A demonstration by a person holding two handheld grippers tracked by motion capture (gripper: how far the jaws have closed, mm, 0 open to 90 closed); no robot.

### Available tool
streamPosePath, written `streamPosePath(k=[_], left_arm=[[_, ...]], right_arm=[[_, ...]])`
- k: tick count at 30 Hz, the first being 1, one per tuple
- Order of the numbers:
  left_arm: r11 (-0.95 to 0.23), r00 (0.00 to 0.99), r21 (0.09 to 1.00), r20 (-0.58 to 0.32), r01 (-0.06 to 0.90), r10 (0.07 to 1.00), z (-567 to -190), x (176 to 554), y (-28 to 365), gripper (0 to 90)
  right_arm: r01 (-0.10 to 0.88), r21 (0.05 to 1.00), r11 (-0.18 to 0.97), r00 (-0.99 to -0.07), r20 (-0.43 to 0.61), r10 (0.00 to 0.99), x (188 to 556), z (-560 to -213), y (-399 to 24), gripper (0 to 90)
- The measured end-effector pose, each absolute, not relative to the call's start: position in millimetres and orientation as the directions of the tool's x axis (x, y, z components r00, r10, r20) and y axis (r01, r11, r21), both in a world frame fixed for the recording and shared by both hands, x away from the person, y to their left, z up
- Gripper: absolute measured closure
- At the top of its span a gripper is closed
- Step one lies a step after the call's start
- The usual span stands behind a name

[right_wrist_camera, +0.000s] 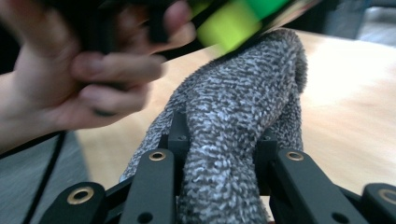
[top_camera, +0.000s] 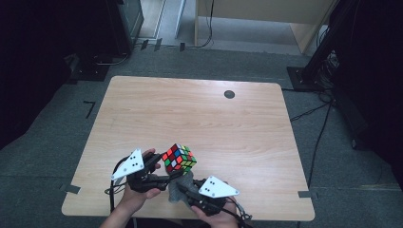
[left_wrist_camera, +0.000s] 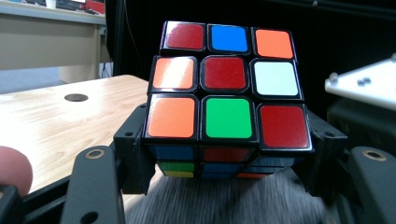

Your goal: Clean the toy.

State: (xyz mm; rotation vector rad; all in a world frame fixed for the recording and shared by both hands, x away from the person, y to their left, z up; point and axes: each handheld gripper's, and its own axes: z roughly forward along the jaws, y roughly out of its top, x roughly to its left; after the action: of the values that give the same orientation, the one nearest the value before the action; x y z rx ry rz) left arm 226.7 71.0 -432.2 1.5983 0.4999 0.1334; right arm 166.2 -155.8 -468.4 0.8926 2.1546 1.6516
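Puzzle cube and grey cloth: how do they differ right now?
The puzzle cube is rigid, glossy and many-coloured; the grey cloth is soft, fuzzy and speckled. The cube sits squarely between the left gripper jaws, while the cloth bunches up between the right gripper jaws. The cube is above, the cloth just beneath it. Both are gripped above the table.

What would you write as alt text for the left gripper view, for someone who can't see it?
A scrambled puzzle cube is clamped between the two black jaws of the left tool, its near face showing red, orange, green, blue and white stickers. Grey cloth lies blurred just below it, and a wooden table stretches away at left.
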Motion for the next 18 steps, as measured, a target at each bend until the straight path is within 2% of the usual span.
streamPosePath(k=[4, 7, 11, 15, 18], left_arm=[[-0.068, 0.9, 0.974, -0.174, 0.218, 0.4, -437, 223, 61, 34.0], [-0.073, 0.896, 0.971, -0.179, 0.227, 0.407, -439, 223, 59, 34.0], [-0.058, 0.886, 0.972, -0.184, 0.229, 0.426, -439, 226, 64, 34.0], [-0.033, 0.875, 0.972, -0.196, 0.234, 0.443, -436, 230, 72, 34.0], [-0.031, 0.868, 0.969, -0.204, 0.244, 0.452, -437, 233, 77, 34.0]], right_arm=[[0.3, 0.943, 0.143, -0.792, 0.163, 0.588, 162, -468, -142, 70.0], [0.314, 0.943, 0.106, -0.794, 0.2, 0.574, 160, -467, -140, 70.2], [0.368, 0.929, 0.035, -0.75, 0.274, 0.602, 165, -470, -151, 70.5], [0.371, 0.926, 0.071, -0.713, 0.235, 0.661, 171, -477, -164, 69.8], [0.39, 0.918, 0.078, -0.649, 0.213, 0.73, 178, -479, -178, 69.1]])
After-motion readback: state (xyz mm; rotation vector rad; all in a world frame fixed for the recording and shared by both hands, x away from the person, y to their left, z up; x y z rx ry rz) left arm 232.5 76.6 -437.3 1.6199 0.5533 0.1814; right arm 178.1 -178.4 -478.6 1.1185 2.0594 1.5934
